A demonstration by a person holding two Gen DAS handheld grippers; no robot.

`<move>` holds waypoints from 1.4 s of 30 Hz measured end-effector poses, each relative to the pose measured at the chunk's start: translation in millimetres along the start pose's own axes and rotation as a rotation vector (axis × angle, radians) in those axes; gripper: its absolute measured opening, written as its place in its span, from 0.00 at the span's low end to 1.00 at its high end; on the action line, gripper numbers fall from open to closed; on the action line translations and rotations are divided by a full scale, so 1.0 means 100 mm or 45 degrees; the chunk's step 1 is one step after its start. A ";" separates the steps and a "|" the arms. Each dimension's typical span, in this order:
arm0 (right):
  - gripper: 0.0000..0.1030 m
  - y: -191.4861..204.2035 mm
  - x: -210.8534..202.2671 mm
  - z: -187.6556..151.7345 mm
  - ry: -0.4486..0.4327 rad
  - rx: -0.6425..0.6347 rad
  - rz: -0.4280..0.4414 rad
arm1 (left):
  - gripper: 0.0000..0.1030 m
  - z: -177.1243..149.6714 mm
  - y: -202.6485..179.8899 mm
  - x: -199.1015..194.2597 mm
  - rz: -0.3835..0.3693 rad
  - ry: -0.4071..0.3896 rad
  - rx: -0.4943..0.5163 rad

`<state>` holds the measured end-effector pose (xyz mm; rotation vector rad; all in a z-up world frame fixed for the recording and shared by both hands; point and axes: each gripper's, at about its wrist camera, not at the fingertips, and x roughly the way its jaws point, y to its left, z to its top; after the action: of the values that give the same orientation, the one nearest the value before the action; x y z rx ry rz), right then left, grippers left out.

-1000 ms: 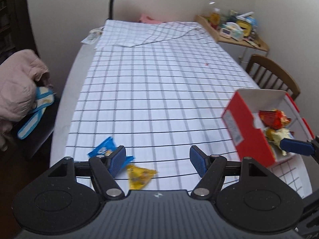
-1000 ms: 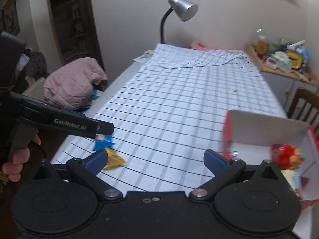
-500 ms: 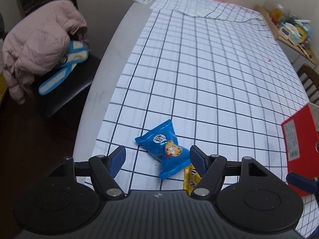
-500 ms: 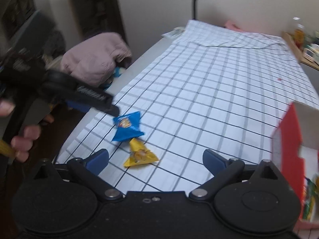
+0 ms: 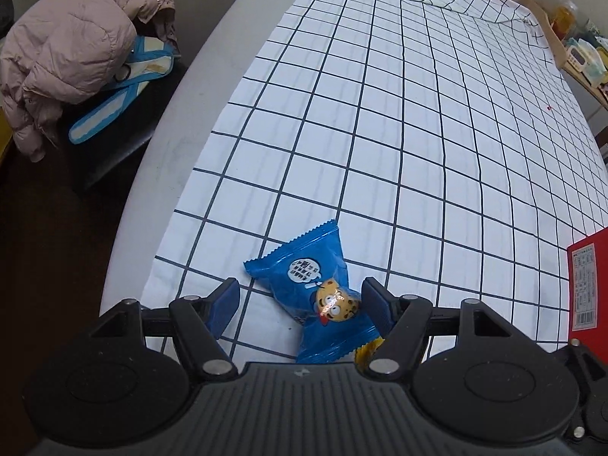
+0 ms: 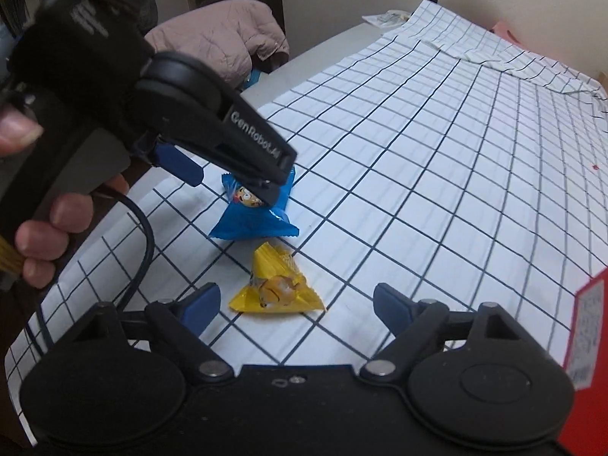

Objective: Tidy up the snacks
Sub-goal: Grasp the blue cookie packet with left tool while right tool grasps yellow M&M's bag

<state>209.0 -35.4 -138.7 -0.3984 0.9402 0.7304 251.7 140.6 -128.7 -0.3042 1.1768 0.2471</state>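
You are at the pick-up step, both tools low over two snacks near the desk (image 5: 197,106) edge. Your left hand-held gripper (image 5: 298,300) stands wide around the blue packet (image 5: 304,277), one pad seemingly touching it, though that is hard to tell. Your right hand-held gripper (image 6: 296,304) has just been closing, yet remains open about the crinkled yellow packet (image 6: 275,288). Next, squeeze and carry them to the red box (image 5: 589,288).

Two snack packets (image 6: 255,217) side by side on the tablecloth (image 6: 437,174)
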 end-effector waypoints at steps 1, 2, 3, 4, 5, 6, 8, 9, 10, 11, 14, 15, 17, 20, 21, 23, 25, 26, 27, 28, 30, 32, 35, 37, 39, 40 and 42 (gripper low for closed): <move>0.81 0.01 0.03 0.01 0.008 -0.009 0.004 | 0.68 0.01 -0.02 0.01 0.004 -0.001 0.004; 0.79 0.02 0.05 0.02 0.014 -0.022 0.001 | 0.68 0.02 -0.03 0.03 0.003 0.000 0.005; 0.77 0.03 0.08 0.03 0.017 -0.033 -0.004 | 0.68 0.02 -0.04 0.04 0.003 0.005 0.003; 0.76 0.03 0.10 0.03 0.020 -0.042 -0.003 | 0.68 0.03 -0.05 0.06 0.005 0.010 0.002; 0.74 0.04 0.11 0.03 0.024 -0.048 0.003 | 0.68 0.04 -0.05 0.08 0.008 0.016 0.001; 0.71 0.04 0.13 0.03 0.029 -0.053 0.007 | 0.68 0.05 -0.04 0.11 0.010 0.025 -0.001; 0.67 0.05 0.15 0.02 0.039 -0.059 0.017 | 0.68 0.05 -0.02 0.14 0.001 0.038 -0.012; 0.63 0.05 0.16 0.02 0.043 -0.062 0.022 | 0.68 0.05 0.01 0.17 -0.007 0.047 -0.019; 0.62 0.06 0.17 0.01 0.048 -0.061 0.030 | 0.68 0.05 0.02 0.18 -0.011 0.053 -0.028; 0.60 0.06 0.17 0.00 0.054 -0.057 0.045 | 0.68 0.04 0.03 0.20 -0.020 0.064 -0.032; 0.47 0.08 0.18 -0.02 0.055 -0.050 0.058 | 0.68 0.01 0.06 0.23 -0.037 0.075 -0.034; 0.43 0.08 0.17 -0.03 0.054 -0.048 0.060 | 0.65 -0.01 0.06 0.22 -0.039 0.070 -0.031; 0.37 0.09 0.16 -0.04 0.045 -0.041 0.056 | 0.58 -0.04 0.06 0.21 -0.052 0.066 -0.028; 0.30 0.08 0.15 -0.06 0.030 -0.023 0.054 | 0.44 -0.08 0.04 0.17 -0.064 0.053 -0.010; 0.29 0.08 0.14 -0.07 0.025 -0.017 0.051 | 0.40 -0.09 0.04 0.15 -0.066 0.049 -0.003; 0.28 0.08 0.11 -0.09 0.017 -0.004 0.043 | 0.39 -0.12 0.03 0.13 -0.061 0.039 0.011; 0.28 0.07 0.07 -0.13 0.008 0.011 0.030 | 0.36 -0.15 0.04 0.10 -0.064 0.026 0.016; 0.28 0.07 0.05 -0.15 0.006 0.021 0.020 | 0.36 -0.16 0.05 0.09 -0.063 0.023 0.012; 0.28 0.06 0.03 -0.17 0.005 0.038 0.013 | 0.35 -0.18 0.06 0.07 -0.061 0.022 0.009; 0.28 0.05 0.00 -0.19 0.001 0.055 0.008 | 0.35 -0.20 0.07 0.06 -0.059 0.020 0.011; 0.28 0.02 -0.07 -0.24 -0.012 0.085 -0.004 | 0.35 -0.24 0.09 0.02 -0.050 0.014 0.020; 0.28 -0.02 -0.15 -0.29 -0.023 0.120 -0.009 | 0.35 -0.29 0.10 -0.03 -0.044 0.011 0.022; 0.28 -0.08 -0.27 -0.36 -0.037 0.166 -0.027 | 0.35 -0.37 0.09 -0.13 -0.036 -0.006 0.040; 0.28 -0.12 -0.36 -0.40 -0.043 0.196 -0.040 | 0.35 -0.40 0.06 -0.21 -0.038 -0.020 0.056; 0.28 -0.15 -0.45 -0.45 -0.056 0.222 -0.048 | 0.35 -0.43 0.02 -0.30 -0.053 -0.033 0.069; 0.28 -0.17 -0.50 -0.46 -0.063 0.233 -0.055 | 0.35 -0.45 -0.01 -0.35 -0.063 -0.043 0.080; 0.28 -0.19 -0.61 -0.50 -0.082 0.258 -0.062 | 0.35 -0.49 -0.07 -0.44 -0.075 -0.062 0.101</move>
<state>170.5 -102.7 -115.0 -0.2175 0.9304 0.5940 195.8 114.7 -104.1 -0.2619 1.1249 0.1552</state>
